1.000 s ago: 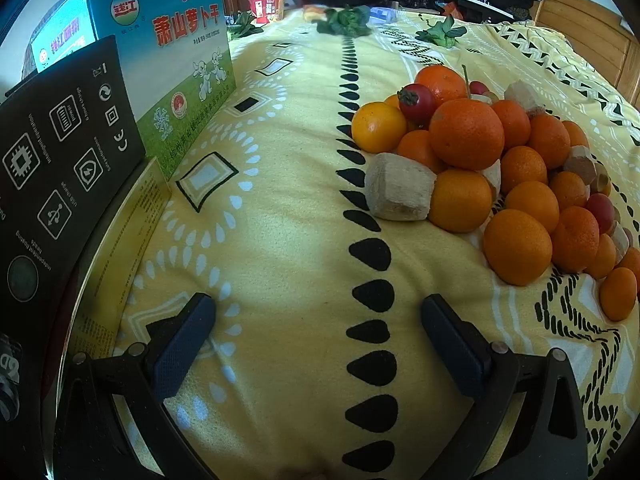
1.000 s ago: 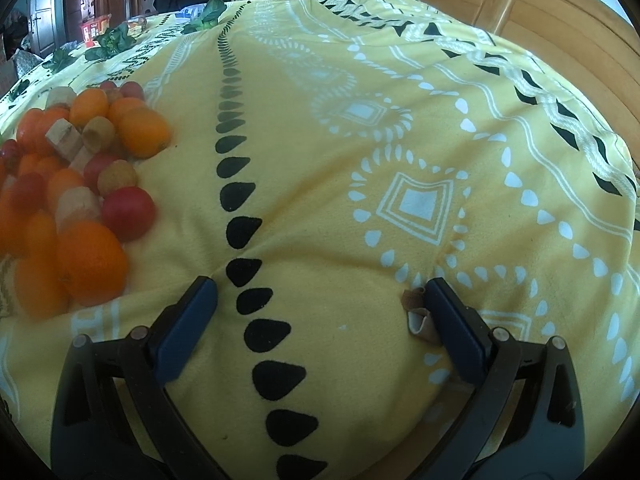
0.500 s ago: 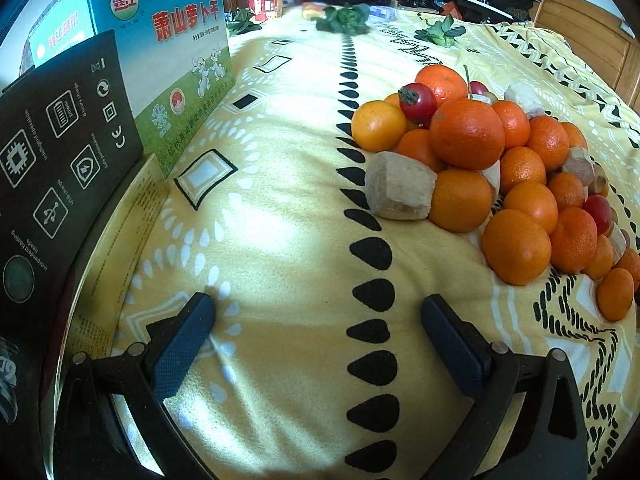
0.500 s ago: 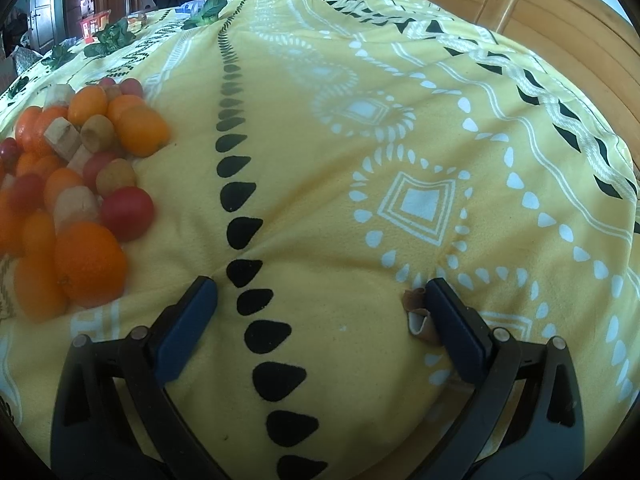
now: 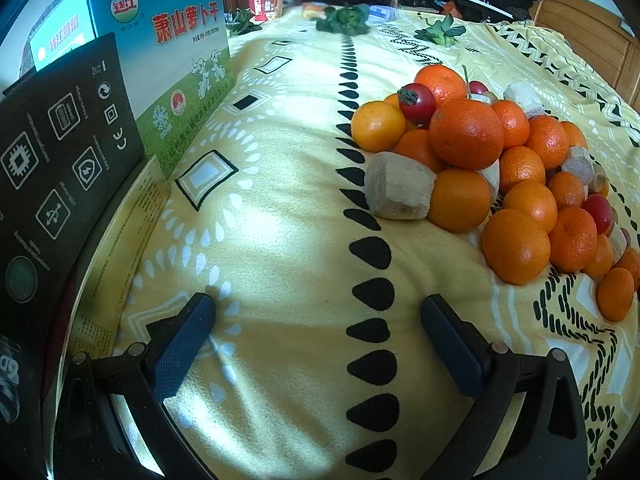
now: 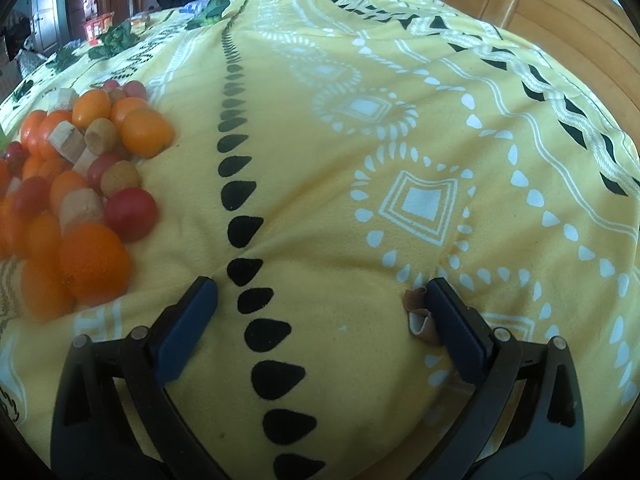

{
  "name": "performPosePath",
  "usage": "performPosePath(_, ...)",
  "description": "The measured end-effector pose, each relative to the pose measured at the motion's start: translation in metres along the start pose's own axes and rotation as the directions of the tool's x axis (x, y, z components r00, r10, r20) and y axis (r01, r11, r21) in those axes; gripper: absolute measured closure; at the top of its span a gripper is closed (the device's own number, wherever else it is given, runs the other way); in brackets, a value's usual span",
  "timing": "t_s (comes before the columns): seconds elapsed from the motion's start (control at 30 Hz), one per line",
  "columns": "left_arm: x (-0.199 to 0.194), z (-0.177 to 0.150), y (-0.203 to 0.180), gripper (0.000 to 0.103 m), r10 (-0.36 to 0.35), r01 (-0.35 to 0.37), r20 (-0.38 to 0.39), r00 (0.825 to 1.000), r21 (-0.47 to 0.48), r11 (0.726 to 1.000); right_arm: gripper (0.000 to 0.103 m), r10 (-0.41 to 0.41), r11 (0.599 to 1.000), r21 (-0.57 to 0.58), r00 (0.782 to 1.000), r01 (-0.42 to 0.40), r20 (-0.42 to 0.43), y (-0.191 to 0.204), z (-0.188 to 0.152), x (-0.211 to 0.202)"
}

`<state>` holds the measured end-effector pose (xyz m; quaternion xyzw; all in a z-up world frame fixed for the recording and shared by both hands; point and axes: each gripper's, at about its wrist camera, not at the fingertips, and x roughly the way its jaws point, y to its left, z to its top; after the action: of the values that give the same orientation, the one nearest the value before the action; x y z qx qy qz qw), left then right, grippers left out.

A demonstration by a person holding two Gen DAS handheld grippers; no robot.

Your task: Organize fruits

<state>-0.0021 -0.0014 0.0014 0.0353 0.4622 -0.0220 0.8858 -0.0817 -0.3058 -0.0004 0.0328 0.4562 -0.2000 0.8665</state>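
Note:
A pile of fruit lies on the yellow patterned cloth (image 5: 280, 240): several oranges such as a large one (image 5: 466, 134), red cherry tomatoes (image 5: 417, 98) and beige cut chunks (image 5: 398, 192). In the left wrist view the pile is ahead and to the right. My left gripper (image 5: 318, 344) is open and empty over bare cloth, short of the pile. In the right wrist view the same pile (image 6: 80, 184) sits at the left. My right gripper (image 6: 320, 320) is open and empty, with a small brown scrap (image 6: 418, 312) beside its right finger.
A blue and green printed box (image 5: 160, 52) and a black box (image 5: 60, 152) stand at the left of the left wrist view. Green leaves (image 5: 346, 20) and clutter lie at the far end. A wooden headboard (image 6: 540, 12) borders the right side.
Both grippers have stayed nearly still. The views have shifted very slightly; nothing was picked up or let go.

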Motion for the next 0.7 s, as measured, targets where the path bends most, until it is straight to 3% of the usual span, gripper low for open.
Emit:
performPosePath(0.13, -0.006, -0.001, -0.001, 0.0, 0.001, -0.001, 0.0, 1.0, -0.001, 1.0, 0.001, 0.095, 0.995, -0.011, 0.992, -0.094, 0.088, 0.0, 0.004, -0.041)
performPosePath(0.27, -0.025, -0.003, -0.009, 0.001, -0.031, 0.03, 0.033, 0.999, 0.035, 0.999, 0.001, 0.266, 0.964, -0.062, 0.95, -0.26, 0.165, 0.004, 0.002, -0.081)
performPosePath(0.37, -0.041, -0.006, -0.014, 0.001, -0.081, 0.079, 0.049, 0.995, 0.049, 0.996, 0.003, 0.374, 0.925, -0.122, 0.92, -0.36, 0.12, 0.015, 0.001, -0.082)
performPosePath(0.43, -0.047, -0.009, -0.016, 0.001, -0.11, 0.107, 0.054, 0.992, 0.05, 0.993, 0.024, 0.399, 0.913, -0.125, 0.914, -0.388, 0.075, 0.019, 0.002, -0.073)
performPosePath(0.47, -0.046, -0.011, -0.017, 0.0, -0.116, 0.113, 0.053, 0.992, 0.057, 0.992, 0.027, 0.412, 0.907, -0.121, 0.909, -0.403, 0.062, 0.019, 0.002, -0.07)
performPosePath(0.7, -0.03, -0.022, -0.017, 0.0, -0.103, 0.102, 0.032, 0.994, 0.054, 0.993, 0.027, 0.376, 0.918, -0.155, 0.925, -0.365, 0.051, 0.029, -0.021, -0.06)
